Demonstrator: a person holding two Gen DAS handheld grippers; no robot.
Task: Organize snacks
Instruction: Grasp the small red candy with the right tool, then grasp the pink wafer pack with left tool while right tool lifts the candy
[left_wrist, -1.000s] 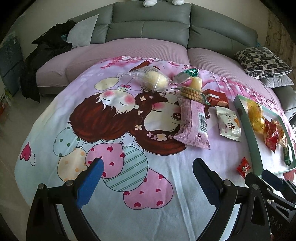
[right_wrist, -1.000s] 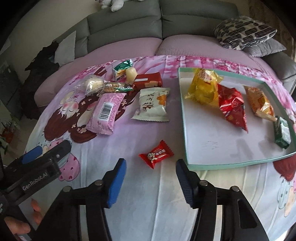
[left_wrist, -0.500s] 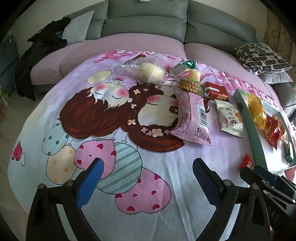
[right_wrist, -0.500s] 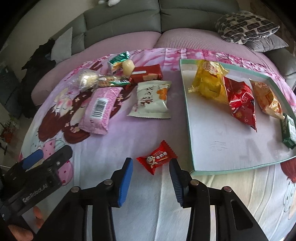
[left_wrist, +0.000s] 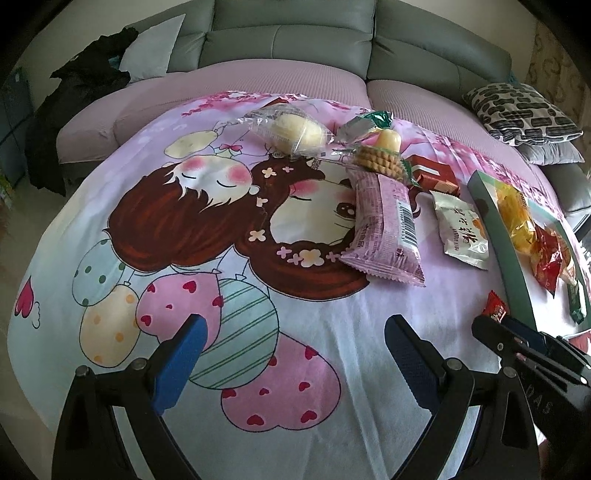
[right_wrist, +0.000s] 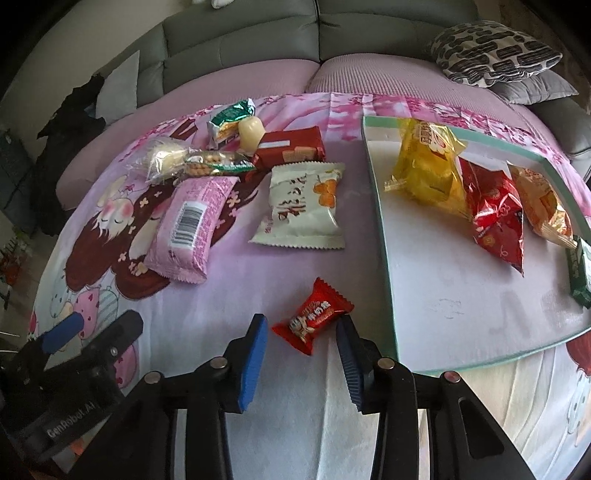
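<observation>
Grey sofa sections (right_wrist: 258, 40) wrap the far side of the room, and a cartoon-print cloth (left_wrist: 184, 229) covers the round surface in front of them, drooping over its near and left edges. On the right, a shallow teal-rimmed tray (right_wrist: 384, 229) holds a yellow bag (right_wrist: 424, 166), a red bag (right_wrist: 498, 218), an orange bag (right_wrist: 543, 206) and a small green packet (right_wrist: 580, 273) along its far and right sides; its near half is bare. Loose snacks cluster left of the tray: a white pouch (right_wrist: 303, 206), a pink biscuit pack (right_wrist: 188, 229), a red box (right_wrist: 291, 147) and several small wrapped items behind them.

The right gripper (right_wrist: 301, 343) has just been closing; its blue pads stand either side of the near end of a small red candy (right_wrist: 314, 317), close to it but not visibly pressing, just beside the tray's left corner. The left gripper (left_wrist: 295, 350) hangs spread wide over open cloth, nothing between its pads, with bare printed fabric all around it.
</observation>
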